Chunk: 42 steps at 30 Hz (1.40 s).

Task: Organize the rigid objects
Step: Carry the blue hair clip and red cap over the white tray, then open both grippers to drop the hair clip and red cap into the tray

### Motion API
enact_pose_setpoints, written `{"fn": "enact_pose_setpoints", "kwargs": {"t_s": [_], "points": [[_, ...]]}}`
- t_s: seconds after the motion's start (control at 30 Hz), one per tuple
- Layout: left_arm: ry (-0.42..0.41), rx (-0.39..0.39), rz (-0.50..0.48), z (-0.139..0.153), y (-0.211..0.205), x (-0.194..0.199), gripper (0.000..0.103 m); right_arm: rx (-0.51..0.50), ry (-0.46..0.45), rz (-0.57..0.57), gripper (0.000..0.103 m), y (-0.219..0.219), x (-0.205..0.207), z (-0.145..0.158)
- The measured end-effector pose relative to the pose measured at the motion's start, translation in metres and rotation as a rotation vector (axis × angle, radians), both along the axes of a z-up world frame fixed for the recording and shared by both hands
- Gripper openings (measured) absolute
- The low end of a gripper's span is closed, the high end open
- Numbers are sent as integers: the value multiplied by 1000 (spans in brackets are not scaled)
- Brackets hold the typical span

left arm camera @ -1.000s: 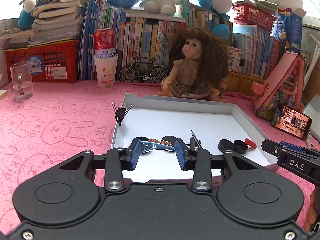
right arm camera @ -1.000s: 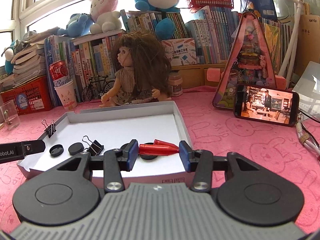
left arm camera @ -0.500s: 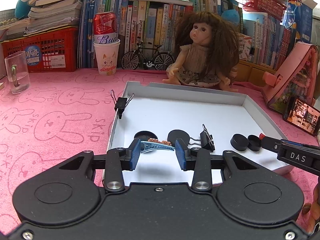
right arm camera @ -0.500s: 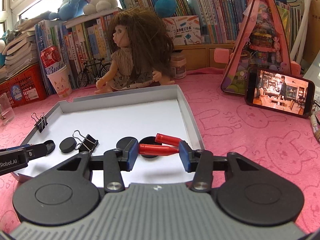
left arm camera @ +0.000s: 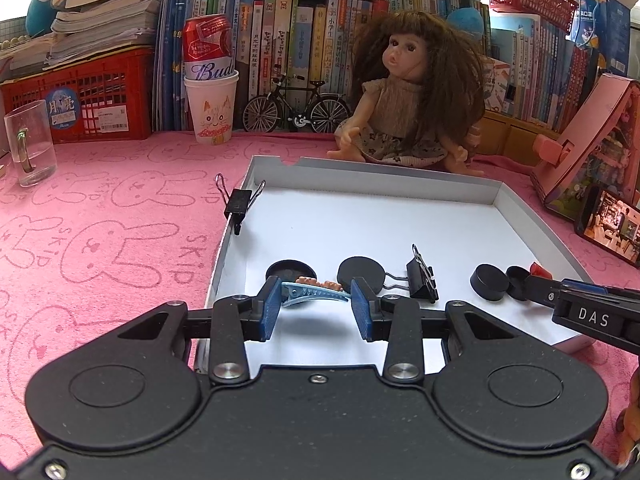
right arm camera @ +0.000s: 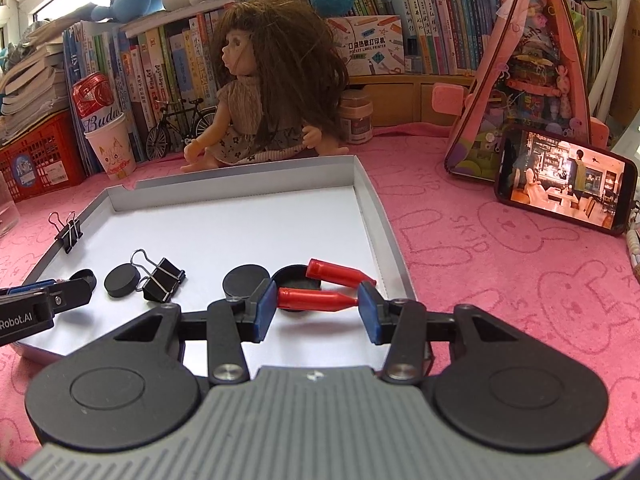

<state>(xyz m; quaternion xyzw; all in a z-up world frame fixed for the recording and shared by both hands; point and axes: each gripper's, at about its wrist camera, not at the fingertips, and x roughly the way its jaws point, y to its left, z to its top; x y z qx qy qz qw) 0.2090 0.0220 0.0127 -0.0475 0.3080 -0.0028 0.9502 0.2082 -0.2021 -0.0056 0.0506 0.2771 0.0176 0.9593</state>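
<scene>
**Both grippers hold a piece over the white tray**

The left gripper [left arm camera: 316,307] is clamped on a light blue hair clip [left arm camera: 312,294] at the near left corner of the white tray [left arm camera: 372,178]. The right gripper [right arm camera: 318,307] pinches a red piece [right arm camera: 316,299] endwise above a black lid [right arm camera: 294,274] near the tray's right wall. A loose binder clip [left arm camera: 422,280] and black discs [left arm camera: 360,276] lie between them; another clip [left arm camera: 239,205] grips the left rim

Red cap [left arm camera: 535,269] mostly hidden behind right gripper [left arm camera: 536,292]; glass [right arm camera: 6,208] edge-cut
</scene>
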Motion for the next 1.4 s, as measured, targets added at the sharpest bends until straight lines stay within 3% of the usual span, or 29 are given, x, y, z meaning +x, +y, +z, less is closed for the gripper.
{"fn": "enact_pose_setpoints", "kwargs": {"t_s": [0.57, 0.6, 0.63, 0.73, 0.9, 1.17, 1.4], "points": [[2, 23, 11, -4, -3, 4, 37, -15, 10, 15, 54, 5, 7, -1], [-6, 25, 11, -2, -4, 2, 41, -11, 8, 16, 55, 5, 6, -1], [-15, 28, 10, -1, -4, 1, 43, -10, 6, 15, 62, 4, 6, -1], [-43, 37, -2, 4, -7, -4, 52, -10, -8, 21, 65, 4, 2, 2], [-88, 34, -19, 15, -10, -18, 74, -18, -36, 35, 73, 7, -8, 11], [-127, 11, -63, 29, -11, -44, 76, -13, -87, 58, 85, 6, -30, 25], [-150, -15, -80, 33, -14, -67, 77, -30, -144, 78, 88, 3, -54, 36]]}}
